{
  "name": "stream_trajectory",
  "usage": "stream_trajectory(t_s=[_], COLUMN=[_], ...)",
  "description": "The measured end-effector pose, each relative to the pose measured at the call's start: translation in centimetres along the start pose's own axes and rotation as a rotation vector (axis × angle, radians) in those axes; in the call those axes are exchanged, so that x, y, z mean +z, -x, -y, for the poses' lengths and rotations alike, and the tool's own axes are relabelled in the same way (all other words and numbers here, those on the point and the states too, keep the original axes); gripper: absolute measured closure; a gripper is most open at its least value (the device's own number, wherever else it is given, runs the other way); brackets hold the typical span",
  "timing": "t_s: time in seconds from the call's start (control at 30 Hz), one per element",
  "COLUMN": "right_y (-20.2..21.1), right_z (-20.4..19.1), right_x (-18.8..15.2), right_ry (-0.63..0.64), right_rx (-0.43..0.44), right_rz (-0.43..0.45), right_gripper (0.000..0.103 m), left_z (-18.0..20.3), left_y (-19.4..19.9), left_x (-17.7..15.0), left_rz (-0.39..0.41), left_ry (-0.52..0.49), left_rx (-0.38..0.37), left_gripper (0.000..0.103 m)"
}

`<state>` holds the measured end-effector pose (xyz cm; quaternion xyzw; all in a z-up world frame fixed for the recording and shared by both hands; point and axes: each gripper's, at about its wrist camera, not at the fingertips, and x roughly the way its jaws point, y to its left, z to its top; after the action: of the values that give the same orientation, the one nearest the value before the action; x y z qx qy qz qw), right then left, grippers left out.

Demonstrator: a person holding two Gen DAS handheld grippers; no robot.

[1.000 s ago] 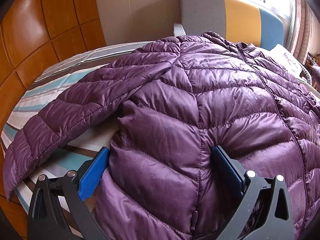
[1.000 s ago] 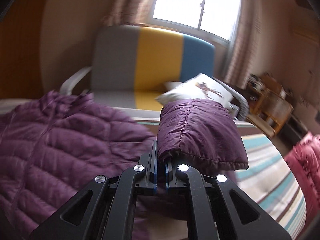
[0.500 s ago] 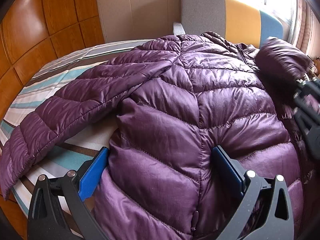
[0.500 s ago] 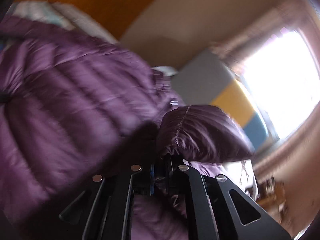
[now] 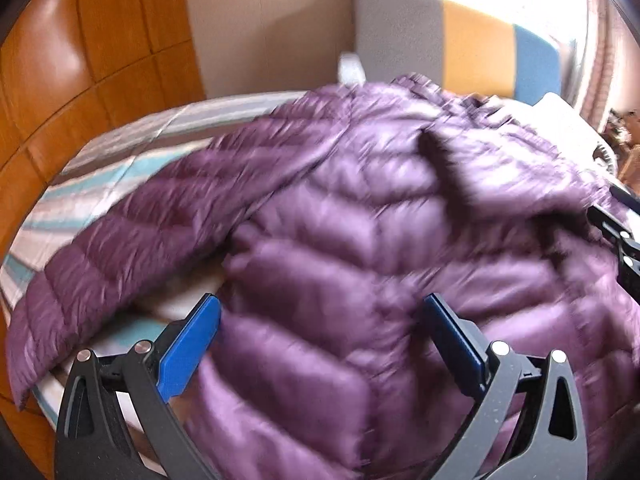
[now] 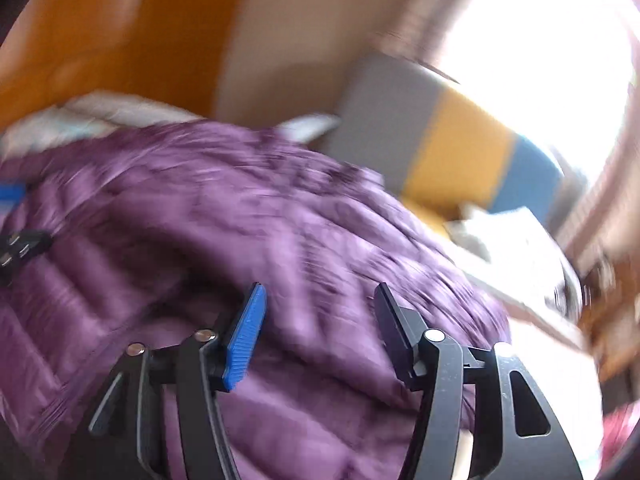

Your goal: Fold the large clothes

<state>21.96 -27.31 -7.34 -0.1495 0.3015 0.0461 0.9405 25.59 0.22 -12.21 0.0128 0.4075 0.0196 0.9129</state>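
A purple quilted down jacket (image 5: pixel 360 240) lies spread on the striped bed (image 5: pixel 104 168). Its left sleeve (image 5: pixel 120 248) stretches out toward the bed's near left edge. Its right sleeve lies folded across the body. My left gripper (image 5: pixel 320 316) is open, jaws wide, just above the jacket's lower body. My right gripper (image 6: pixel 318 304) is open and empty over the jacket (image 6: pixel 240 248); it also shows at the right edge of the left wrist view (image 5: pixel 624 248). Both views are motion-blurred.
A grey, yellow and blue chair (image 5: pixel 460 52) stands behind the bed under a bright window. Wooden panelling (image 5: pixel 80 60) lines the left wall. A white cushion (image 6: pixel 516 240) lies at the right. Something red (image 6: pixel 618 432) sits at the far right edge.
My right gripper carried the right sleeve over the jacket's body, opened and let it go. My left gripper stayed open and shifted slightly.
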Motion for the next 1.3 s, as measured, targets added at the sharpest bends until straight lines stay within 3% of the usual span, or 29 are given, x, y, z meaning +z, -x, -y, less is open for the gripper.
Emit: stream_trajectory(t_s=[0.13,0.17,0.23,0.33,0.37,0.4,0.43,0.47,0.5,0.57,0.63,0.83,0.93,0.97,1.0,1.17,1.3], right_y=[0.2,0.2,0.0,-1.2,-2.1,-2.6,-3.2,-4.0,-4.4,-5.1,-5.6,-6.8,-7.2,-7.4,-7.2,-6.7,-6.5], right_z=[5.0,5.7,7.2,9.5,9.7,10.3,10.9,11.1,11.0,10.0,8.6,6.7,7.1,7.5,7.6,7.4,7.4], right_x=[-1.1,-1.4,-1.7,-2.7,-2.9,-3.3,-3.7,-3.5,-3.5,-3.1,-2.4,-2.2,-2.4,-2.4,-2.5,-2.6,-2.7], right_ry=[-0.235,-0.269,-0.317,-0.423,-0.449,-0.473,-0.489,-0.494,-0.489,-0.433,-0.367,-0.295,-0.311,-0.319,-0.323,-0.329,-0.329], right_rx=[-0.055,-0.108,-0.176,-0.268,-0.283,-0.295,-0.292,-0.284,-0.269,-0.235,-0.193,-0.131,-0.118,-0.112,-0.11,-0.108,-0.11], right_rz=[-0.044,-0.065,-0.093,-0.172,-0.201,-0.234,-0.263,-0.276,-0.281,-0.278,-0.268,-0.287,-0.282,-0.278,-0.273,-0.257,-0.25], right_gripper=[0.053,0.053,0.06,0.061,0.061,0.061,0.061,0.062,0.062,0.071,0.075,0.075,0.075,0.075,0.075,0.075,0.075], left_z=[2.1,3.0,4.7,6.4,7.0,7.3,7.3,7.5,7.6,7.7,6.7,4.6,4.4,4.2,4.0,2.6,4.8], left_y=[1.2,1.1,-0.1,-2.8,-4.2,-5.1,-6.0,-5.9,-5.6,-4.8,-4.0,-4.9,-5.4,-5.2,-5.0,-1.2,0.1], left_x=[3.0,3.9,5.4,6.6,6.7,6.8,6.7,6.6,6.4,6.2,6.3,5.4,5.2,5.3,5.3,5.7,7.2], left_rz=[0.063,0.066,0.052,0.009,-0.029,-0.057,-0.088,-0.083,-0.066,-0.035,-0.007,-0.031,-0.039,-0.038,-0.032,0.075,0.121], left_ry=[-0.004,-0.014,-0.041,-0.089,-0.103,-0.101,-0.085,-0.078,-0.077,-0.099,-0.08,-0.05,-0.03,-0.019,-0.008,0.098,0.033], left_rx=[-0.064,-0.08,-0.088,-0.069,-0.061,-0.074,-0.111,-0.118,-0.124,-0.129,-0.129,-0.133,-0.116,-0.096,-0.09,-0.083,-0.107], left_gripper=[0.002,0.002,0.002,0.004,0.014,0.03,0.036,0.043,0.062,0.084,0.09,0.086,0.063,0.044,0.033,0.033,0.036])
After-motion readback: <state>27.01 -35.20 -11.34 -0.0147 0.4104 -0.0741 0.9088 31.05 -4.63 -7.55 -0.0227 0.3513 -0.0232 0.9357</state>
